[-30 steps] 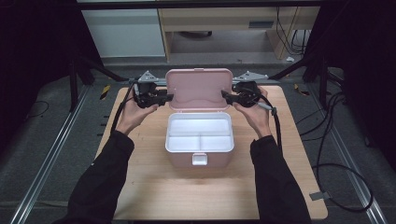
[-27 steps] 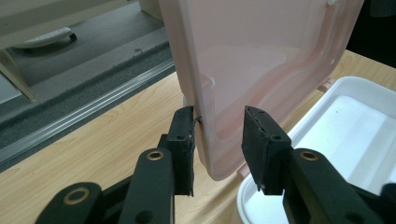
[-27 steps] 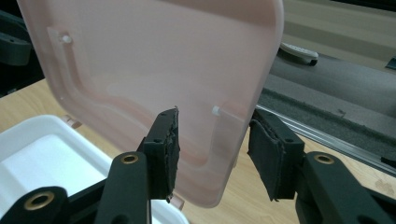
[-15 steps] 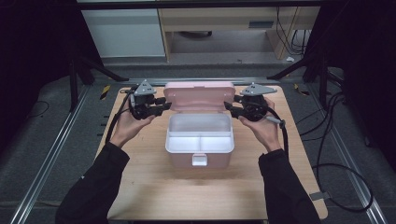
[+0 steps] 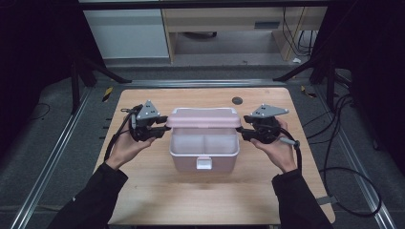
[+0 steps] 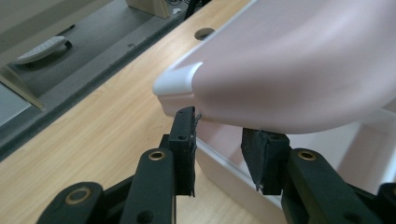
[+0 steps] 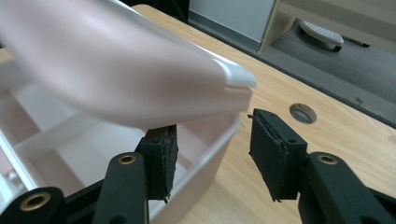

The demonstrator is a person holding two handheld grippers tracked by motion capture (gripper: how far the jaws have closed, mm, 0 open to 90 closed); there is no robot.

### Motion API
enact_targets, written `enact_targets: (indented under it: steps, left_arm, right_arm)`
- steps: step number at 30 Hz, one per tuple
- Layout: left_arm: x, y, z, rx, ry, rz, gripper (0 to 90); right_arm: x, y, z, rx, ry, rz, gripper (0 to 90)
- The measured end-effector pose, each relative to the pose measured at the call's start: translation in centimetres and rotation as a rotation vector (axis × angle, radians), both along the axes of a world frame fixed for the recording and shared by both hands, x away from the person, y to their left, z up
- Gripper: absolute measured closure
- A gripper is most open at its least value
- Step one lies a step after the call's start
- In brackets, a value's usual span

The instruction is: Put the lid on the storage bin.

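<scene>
With the lid [image 5: 203, 118] half down over the box [image 5: 204, 153] mid-table and my left gripper [image 6: 218, 151] and right gripper [image 7: 210, 156] apart, straddling the lid's side edges unclamped, I'd lower both ends evenly, jaws clear of the box rim.

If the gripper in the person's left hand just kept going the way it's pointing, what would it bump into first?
Most likely the pink lid: the left gripper points at its lower edge, with the white box wall running between the jaws just below. How close they are is unclear.
</scene>
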State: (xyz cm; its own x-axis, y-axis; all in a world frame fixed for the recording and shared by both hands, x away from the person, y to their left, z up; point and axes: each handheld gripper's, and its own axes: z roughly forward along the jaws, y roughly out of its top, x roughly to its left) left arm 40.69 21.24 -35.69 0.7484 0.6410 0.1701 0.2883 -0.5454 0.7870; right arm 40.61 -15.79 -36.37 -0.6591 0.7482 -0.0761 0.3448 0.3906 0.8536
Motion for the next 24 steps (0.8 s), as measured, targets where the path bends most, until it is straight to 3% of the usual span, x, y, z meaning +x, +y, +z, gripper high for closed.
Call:
enact_targets:
  steps: [7,9,14,18,22,24]
  left_arm:
    - [-1.4,1.5,-2.2,0.018,0.018,0.023,59.5]
    - [-1.6,2.3,-2.8,0.021,0.030,0.039,57.8]
    - [-1.9,3.5,-3.9,-0.021,0.060,0.074,55.2]
    - [-2.2,4.3,-4.6,-0.048,0.077,0.105,50.2]
    - [-2.0,5.5,-5.9,-0.064,0.105,0.153,43.2]
    - [-1.9,6.1,-6.7,-0.052,0.128,0.175,41.3]
  right_arm:
    - [-0.7,-1.4,-1.5,-0.008,0.033,-0.020,48.4]
    - [-0.9,-2.2,-2.1,-0.009,0.029,-0.051,48.4]
    - [-1.3,-3.8,-2.7,0.008,0.032,-0.107,43.2]
    - [-1.9,-4.9,-3.8,0.008,0.014,-0.163,33.5]
    - [-2.3,-6.0,-5.1,-0.004,0.042,-0.202,27.9]
    - [-2.4,-6.5,-5.7,-0.011,0.058,-0.222,27.1]
